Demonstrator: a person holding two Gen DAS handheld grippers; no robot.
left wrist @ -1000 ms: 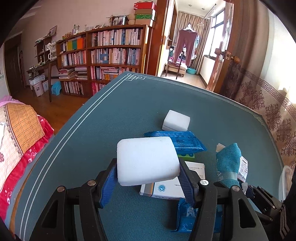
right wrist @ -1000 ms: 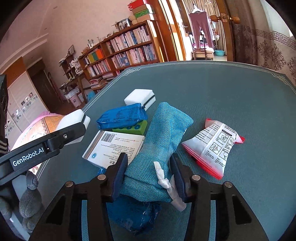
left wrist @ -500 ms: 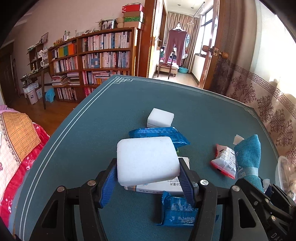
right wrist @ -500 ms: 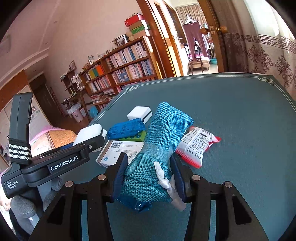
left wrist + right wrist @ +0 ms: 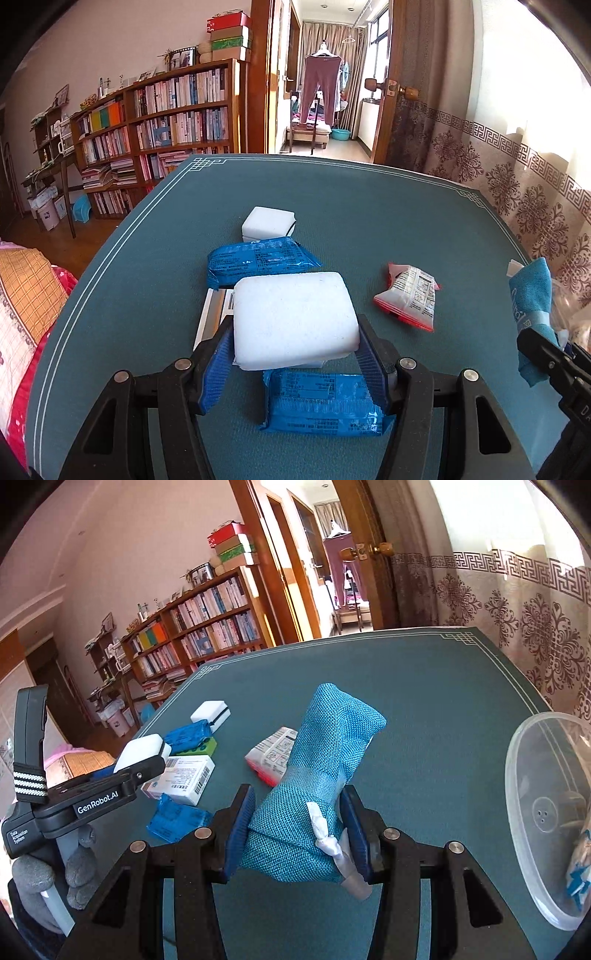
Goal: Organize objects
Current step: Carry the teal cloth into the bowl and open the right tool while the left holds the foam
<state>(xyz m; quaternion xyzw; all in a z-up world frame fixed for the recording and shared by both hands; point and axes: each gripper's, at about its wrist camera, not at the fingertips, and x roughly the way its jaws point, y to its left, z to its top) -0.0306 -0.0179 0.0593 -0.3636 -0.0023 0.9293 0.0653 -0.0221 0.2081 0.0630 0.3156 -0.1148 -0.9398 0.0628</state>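
My left gripper pinches a white sponge block between its blue pads, holding it clear of the teal table. Under and beyond it I see a blue wipes pack lying flat close to the gripper, a white box mostly hidden by the sponge, a second blue pack farther off, and another white sponge just behind that pack. A red-edged white sachet lies on the cloth to the right, apart from the stack. My right gripper is clamped on a rolled teal cloth bundle tied with a pale ribbon; the roll stands up and forward from the pads, lifted off the table. From that camera a green block shows between the farther blue pack and the white box. A clear plastic tub sits at the right edge of the table, with something blue and white inside that I cannot make out.
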